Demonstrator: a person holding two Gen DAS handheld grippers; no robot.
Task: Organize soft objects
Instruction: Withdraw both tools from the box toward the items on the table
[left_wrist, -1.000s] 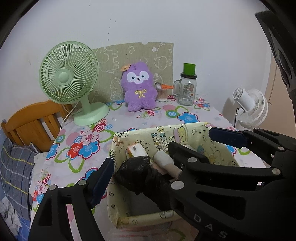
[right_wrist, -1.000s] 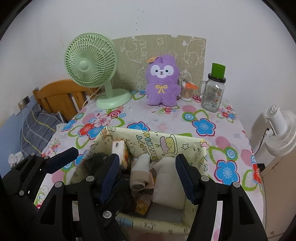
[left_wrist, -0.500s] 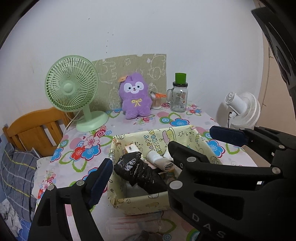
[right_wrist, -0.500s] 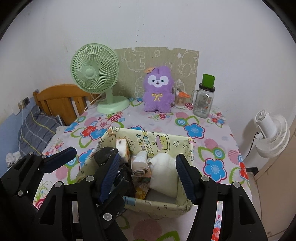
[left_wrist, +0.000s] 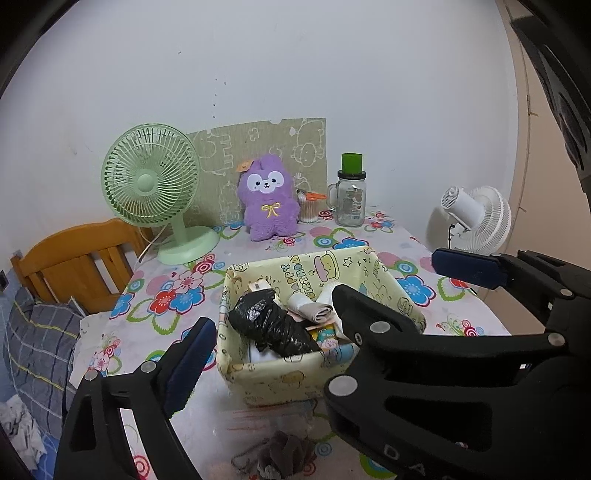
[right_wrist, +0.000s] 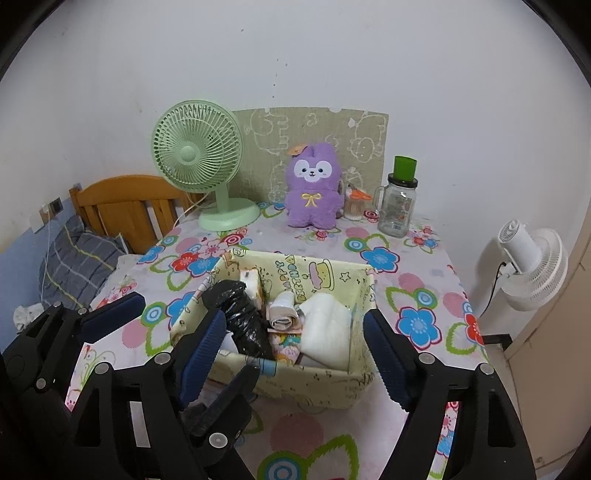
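While both angle downward, each claw (right_wrist: 295, 354) gapes empty.

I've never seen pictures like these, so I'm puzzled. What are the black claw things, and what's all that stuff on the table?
Those claws are two grabbing tools, one in each of a person's hands. Each tool carries a camera looking along its fingers, so you get one picture from each. In the left picture you see the left gripper, with the right tool's finger poking in. The other picture shows the right gripper. Both have just been opening and hold nothing.

On the flowery table sits a yellow box filled with a black bag, rolled cloth and a white pad. Behind stand a green fan, a purple plush toy and a jar.
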